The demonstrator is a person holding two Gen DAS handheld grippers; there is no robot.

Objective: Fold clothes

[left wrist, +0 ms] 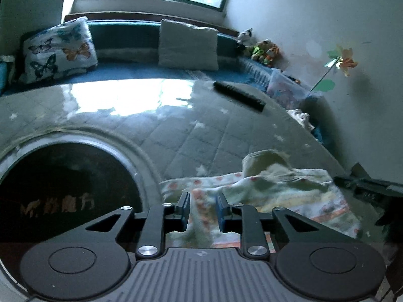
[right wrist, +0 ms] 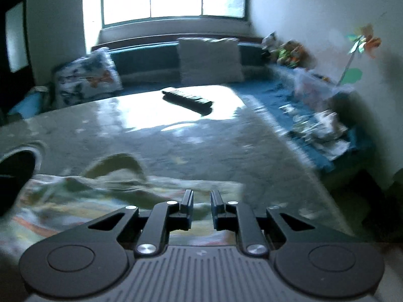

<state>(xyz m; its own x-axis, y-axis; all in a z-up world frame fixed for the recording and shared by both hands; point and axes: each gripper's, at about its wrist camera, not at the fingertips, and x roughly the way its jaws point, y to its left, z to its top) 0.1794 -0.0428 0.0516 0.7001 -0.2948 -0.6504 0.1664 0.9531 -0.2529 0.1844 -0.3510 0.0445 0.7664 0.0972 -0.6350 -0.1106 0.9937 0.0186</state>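
Fabric is lying bunched on the quilted mattress [left wrist: 156,130] just ahead of both tools: the floral garment [left wrist: 277,188], its rounded collar end standing up a little at the far side. We are holding the left gripper [left wrist: 203,207] over the near edge of the cloth with its fingers parted, cloth showing in the gap but not pinched, and the right gripper [right wrist: 202,205] likewise, narrowly parted, over the garment's other near corner. We are judging this as the release that ends one fold. Next we are needing to pick fresh edges and flatten the raised collar before folding again.
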